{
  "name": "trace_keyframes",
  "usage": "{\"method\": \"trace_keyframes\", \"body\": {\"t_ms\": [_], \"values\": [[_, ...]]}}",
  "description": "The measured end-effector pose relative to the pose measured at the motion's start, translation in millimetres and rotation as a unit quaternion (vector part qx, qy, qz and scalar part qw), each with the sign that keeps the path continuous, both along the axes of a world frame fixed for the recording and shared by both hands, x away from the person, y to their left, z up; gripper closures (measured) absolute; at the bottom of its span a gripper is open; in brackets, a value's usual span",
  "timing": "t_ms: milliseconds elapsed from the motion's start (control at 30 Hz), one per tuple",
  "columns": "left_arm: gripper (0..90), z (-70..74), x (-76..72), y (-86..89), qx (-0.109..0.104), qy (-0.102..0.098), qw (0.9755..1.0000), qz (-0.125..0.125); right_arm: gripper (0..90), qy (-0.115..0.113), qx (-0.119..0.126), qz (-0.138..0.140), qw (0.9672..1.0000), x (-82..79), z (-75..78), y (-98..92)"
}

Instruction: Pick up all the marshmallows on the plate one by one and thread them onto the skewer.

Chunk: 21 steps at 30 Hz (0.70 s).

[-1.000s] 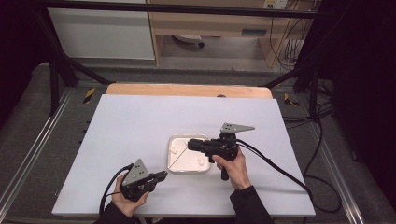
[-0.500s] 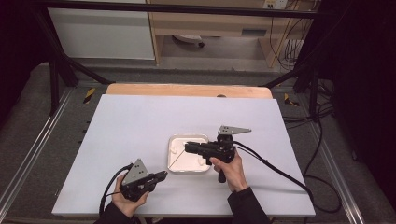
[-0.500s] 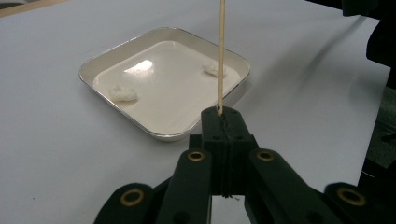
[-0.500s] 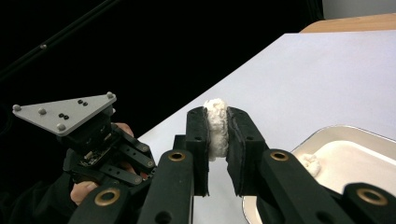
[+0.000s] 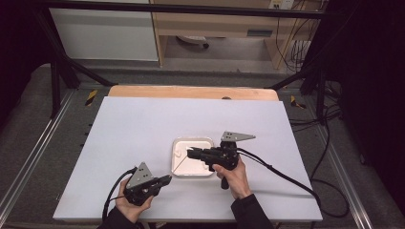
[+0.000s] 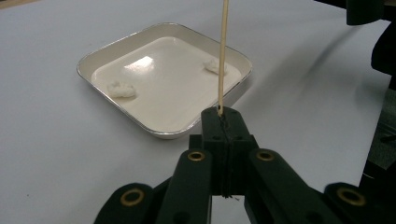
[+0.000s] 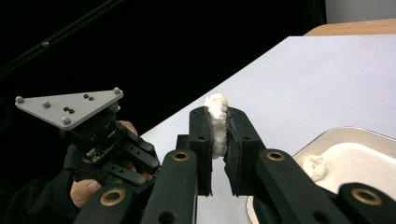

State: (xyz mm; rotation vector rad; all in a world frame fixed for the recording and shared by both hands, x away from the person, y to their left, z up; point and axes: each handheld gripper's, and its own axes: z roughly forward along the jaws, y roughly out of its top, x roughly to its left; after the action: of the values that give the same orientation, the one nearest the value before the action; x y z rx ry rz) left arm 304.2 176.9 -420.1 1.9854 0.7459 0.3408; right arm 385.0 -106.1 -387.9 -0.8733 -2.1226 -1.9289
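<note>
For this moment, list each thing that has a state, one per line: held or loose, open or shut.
Left gripper: shut on the skewer.
Skewer: clamped at its base, pointing over the tray.
Right gripper: shut on a white lump, jaws just closing.
White lump: squeezed between the pads.
Tray: flat on the table, two white pieces loose inside.
</note>
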Motion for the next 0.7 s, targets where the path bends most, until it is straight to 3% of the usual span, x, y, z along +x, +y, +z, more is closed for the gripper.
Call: {"method": "trace_keyframes", "body": {"t_ms": [700], "values": [[89.2, -0.8, -3.1, -5.5, 0.003, -0.001, 1.0000, -0.005, 83.4, -0.016, 0.006, -0.005, 0.9998, -4.6, -5.1, 4.5]]}}
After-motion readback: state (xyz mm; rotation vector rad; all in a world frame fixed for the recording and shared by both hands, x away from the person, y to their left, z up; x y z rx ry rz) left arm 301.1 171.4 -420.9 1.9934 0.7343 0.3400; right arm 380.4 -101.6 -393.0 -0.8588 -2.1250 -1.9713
